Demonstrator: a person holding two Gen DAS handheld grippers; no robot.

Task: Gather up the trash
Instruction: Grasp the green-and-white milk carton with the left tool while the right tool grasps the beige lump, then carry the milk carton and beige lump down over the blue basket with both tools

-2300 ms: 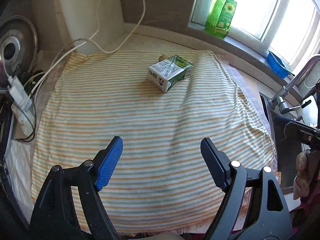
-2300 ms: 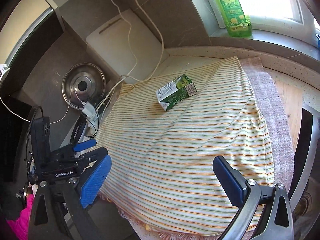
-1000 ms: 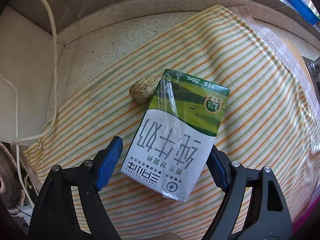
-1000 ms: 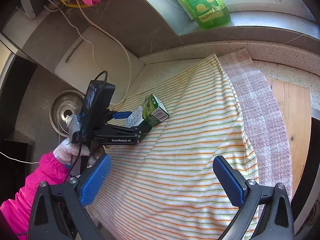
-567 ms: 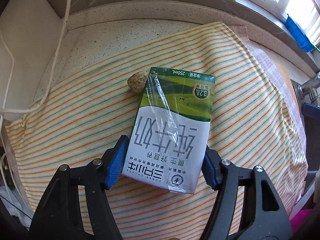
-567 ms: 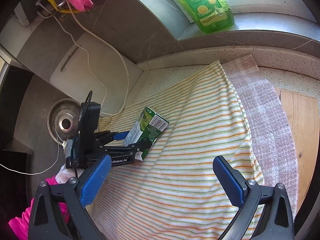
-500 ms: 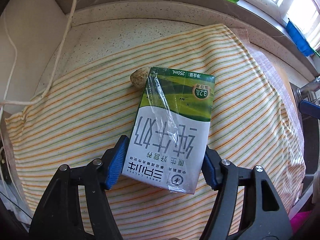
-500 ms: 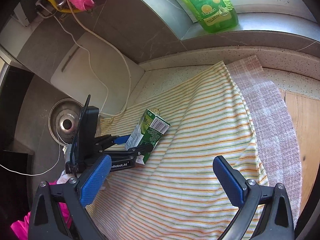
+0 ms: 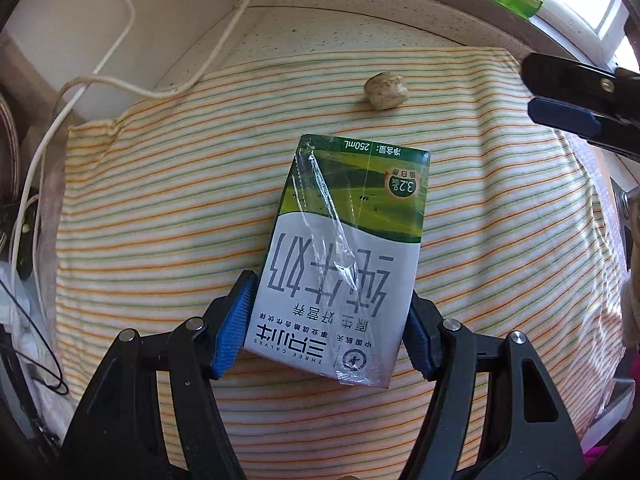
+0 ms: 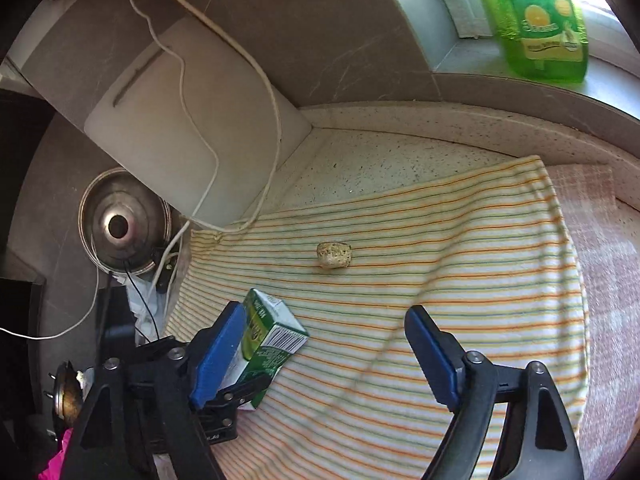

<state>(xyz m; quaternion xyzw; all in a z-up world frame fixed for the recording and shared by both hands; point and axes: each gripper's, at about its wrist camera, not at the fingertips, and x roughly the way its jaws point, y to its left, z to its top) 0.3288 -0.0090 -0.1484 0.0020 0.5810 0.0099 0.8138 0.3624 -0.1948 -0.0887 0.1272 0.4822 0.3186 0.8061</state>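
Left gripper (image 9: 326,328) has its blue pads pressed against both sides of the milk carton (image 9: 344,256), clamped near the white bottom end, with the green 250mL end pointing away from the camera. From the right wrist view the carton (image 10: 266,344) looks tilted up off the striped cloth (image 10: 460,280), hard to say if any corner touches it. Right gripper (image 10: 328,356) is wide open with nothing between its jaws, hovering over the cloth. Sitting on the stripes, well apart from the carton, is a small beige crumpled lump (image 10: 334,255), looks like a cork or wad, can't tell. White cutting board (image 10: 180,128) leans on the wall behind, green dish soap bottle (image 10: 536,20) on the sill.
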